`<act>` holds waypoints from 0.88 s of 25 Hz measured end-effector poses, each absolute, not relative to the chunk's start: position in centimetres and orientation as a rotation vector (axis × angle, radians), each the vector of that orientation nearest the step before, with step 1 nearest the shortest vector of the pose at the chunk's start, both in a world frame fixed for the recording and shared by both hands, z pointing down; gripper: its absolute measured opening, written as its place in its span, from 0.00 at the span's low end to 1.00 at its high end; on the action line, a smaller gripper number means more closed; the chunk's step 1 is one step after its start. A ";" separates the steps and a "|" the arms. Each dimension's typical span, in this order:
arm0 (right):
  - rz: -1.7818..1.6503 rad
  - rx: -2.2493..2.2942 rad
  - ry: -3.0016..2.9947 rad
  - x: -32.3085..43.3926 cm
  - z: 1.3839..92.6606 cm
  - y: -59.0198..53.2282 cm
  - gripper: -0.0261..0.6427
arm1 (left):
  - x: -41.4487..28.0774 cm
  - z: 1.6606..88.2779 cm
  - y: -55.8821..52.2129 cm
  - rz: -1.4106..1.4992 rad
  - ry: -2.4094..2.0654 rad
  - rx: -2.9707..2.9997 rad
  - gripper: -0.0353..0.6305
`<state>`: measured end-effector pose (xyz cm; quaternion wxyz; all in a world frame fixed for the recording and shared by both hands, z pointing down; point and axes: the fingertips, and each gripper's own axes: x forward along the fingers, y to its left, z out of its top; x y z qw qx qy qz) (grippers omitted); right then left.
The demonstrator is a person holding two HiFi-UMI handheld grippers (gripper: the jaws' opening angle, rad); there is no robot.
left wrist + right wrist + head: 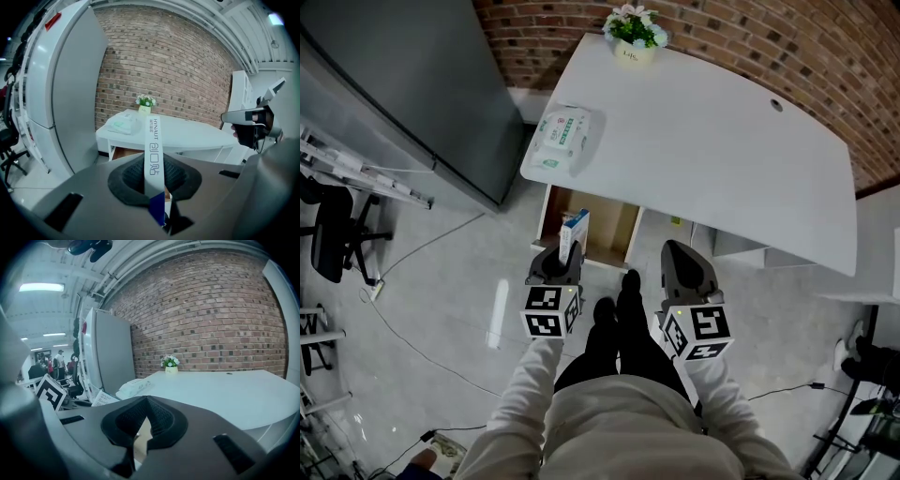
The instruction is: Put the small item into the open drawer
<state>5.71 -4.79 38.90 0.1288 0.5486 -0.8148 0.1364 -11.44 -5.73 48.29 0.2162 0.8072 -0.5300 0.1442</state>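
Edges: the desk [712, 141] has a curved front rim. The single drawer [607, 227] is pulled out from under its left front, showing a bare wood bottom. A tall grey cabinet [422, 84] stands just beside the desk's left end, with only a narrow strip of floor between them. My feet [619, 305] are on open grey floor in front of the drawer, between the two tools.

Count:
- one desk
- one open drawer
- one box [575, 229]
- one wipes pack [563, 136], overhanging the desk's left rim
- one flower pot [635, 36] at the far edge
- two grippers

Left gripper [566, 253]: the jaws are clamped on the box. It is a slim white carton with a blue end, and it stands upright on its narrow side between the pads. From the head view it is at the drawer's front left corner, above it and not resting inside. I cannot tell the height over the rim.

Right gripper [675, 249]: the jaws are pressed together at the tips with nothing between them. It sits to the right of the drawer, over the floor.

Pose: both forearms reach forward and down, and the grippers are level with each other and apart.
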 end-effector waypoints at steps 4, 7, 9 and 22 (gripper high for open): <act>0.403 1.603 -2.372 6.0 39.2 -5.8 0.08 | -10.7 50.4 -6.5 0.450 -1.442 2.218 0.16; 0.409 1.606 -2.370 6.5 39.3 -6.4 0.08 | -9.7 51.6 -7.1 0.482 -1.411 2.212 0.16; 0.416 1.605 -2.367 6.9 39.4 -6.9 0.08 | -8.9 52.4 -7.6 0.507 -1.393 2.213 0.16; 0.475 1.589 -2.337 8.5 41.3 -9.3 0.08 | -6.4 59.2 -10.6 0.653 -1.324 2.130 0.16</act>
